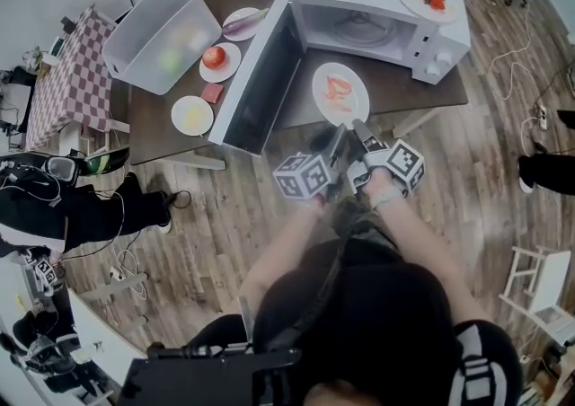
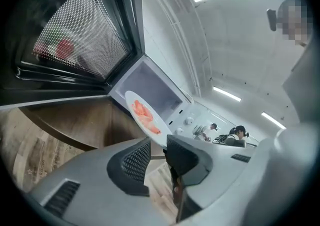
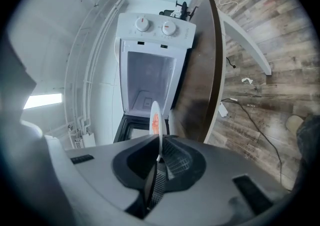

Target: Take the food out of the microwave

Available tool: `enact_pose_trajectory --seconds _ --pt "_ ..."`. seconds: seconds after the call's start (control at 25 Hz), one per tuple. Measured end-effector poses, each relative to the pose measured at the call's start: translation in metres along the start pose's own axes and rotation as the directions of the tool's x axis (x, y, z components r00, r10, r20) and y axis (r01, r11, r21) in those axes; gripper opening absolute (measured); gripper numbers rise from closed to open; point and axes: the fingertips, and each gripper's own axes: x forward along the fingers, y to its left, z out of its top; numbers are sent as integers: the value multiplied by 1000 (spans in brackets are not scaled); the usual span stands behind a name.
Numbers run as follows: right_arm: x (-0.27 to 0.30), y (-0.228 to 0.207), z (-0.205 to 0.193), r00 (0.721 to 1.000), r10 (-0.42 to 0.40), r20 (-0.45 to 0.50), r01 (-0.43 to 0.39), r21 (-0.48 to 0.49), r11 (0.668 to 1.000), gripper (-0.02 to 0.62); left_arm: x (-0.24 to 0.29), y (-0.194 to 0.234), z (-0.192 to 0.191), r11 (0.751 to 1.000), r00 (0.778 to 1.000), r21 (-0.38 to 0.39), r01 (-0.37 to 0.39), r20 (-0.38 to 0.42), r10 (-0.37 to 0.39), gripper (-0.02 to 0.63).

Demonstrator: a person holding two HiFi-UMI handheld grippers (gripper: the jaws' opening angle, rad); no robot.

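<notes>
The plate with the red-orange food is outside the microwave. It hangs in the air in front of the open cavity, above the brown surface and beside the open door. The right gripper is closed on the near rim of the plate, which shows edge-on between its jaws. The left gripper is just beside it with its jaws apart and nothing pressed between them. I think the step in hand is to carry the plate away and put it down. Because only the rim is held, the plate should stay level and move slowly, away from the door, and the free gripper could support the rim.
</notes>
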Motion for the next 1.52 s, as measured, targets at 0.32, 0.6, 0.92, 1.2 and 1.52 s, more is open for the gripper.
enact_pose_trajectory --seconds 0.32,0.6,0.92,1.2,1.52 --pt "-38 1 -21 999 12 30 -13 11 1000 21 -33 -22 -19 1000 1000 0 27 -14 -27 106" --pt "-73 1 -40 998 18 53 -19 19 1000 21 -60 -39 -39 999 999 14 45 -27 -45 106" --pt "-116 -6 -61 997 -5 74 3 28 1000 21 -92 -59 -66 998 997 15 62 -48 -62 106" --pt "-139 -6 -78 997 -12 75 11 25 1000 21 -114 -69 -79 997 995 13 79 -62 -78 104" --pt "-154 -8 -94 997 2 83 -6 42 999 21 -134 -73 -88 997 995 22 78 -71 -76 104"
